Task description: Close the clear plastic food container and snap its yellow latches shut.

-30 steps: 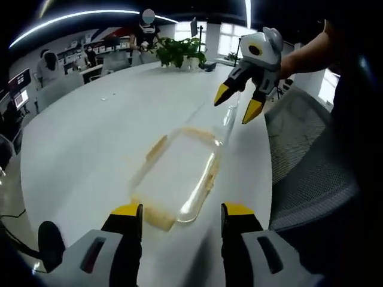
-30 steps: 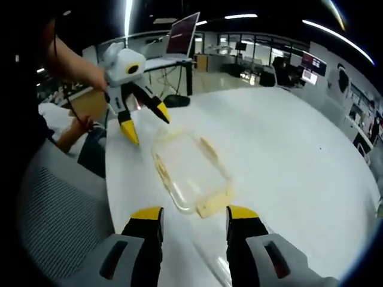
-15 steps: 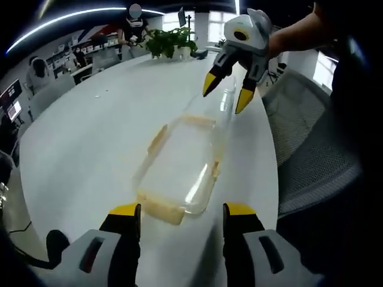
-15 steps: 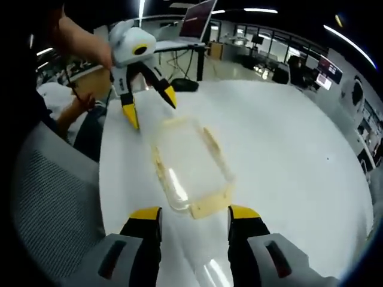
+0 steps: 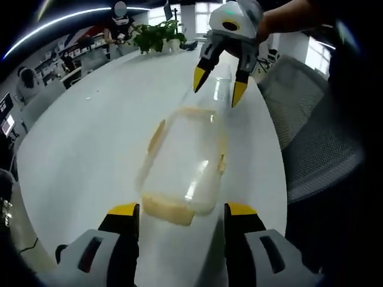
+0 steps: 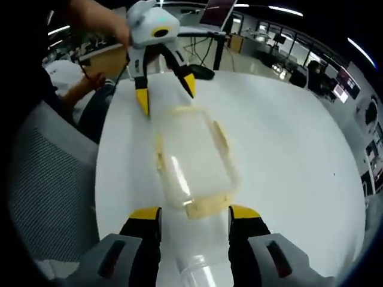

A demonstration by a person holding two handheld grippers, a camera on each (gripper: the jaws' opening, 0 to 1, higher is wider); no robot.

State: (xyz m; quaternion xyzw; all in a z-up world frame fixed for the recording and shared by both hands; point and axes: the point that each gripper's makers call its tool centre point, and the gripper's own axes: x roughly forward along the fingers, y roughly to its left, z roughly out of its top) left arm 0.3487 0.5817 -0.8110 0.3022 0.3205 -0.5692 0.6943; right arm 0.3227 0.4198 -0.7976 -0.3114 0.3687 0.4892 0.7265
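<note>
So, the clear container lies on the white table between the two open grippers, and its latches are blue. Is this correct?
Not quite: the latches are yellow, as the right gripper view shows. The rest holds: the clear container lies on the white table between the open left gripper and right gripper.

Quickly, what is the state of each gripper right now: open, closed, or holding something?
Left gripper: open, holding nothing, jaws either side of the container end.
Right gripper: open, holding nothing, jaws either side of its opposite end.
</note>
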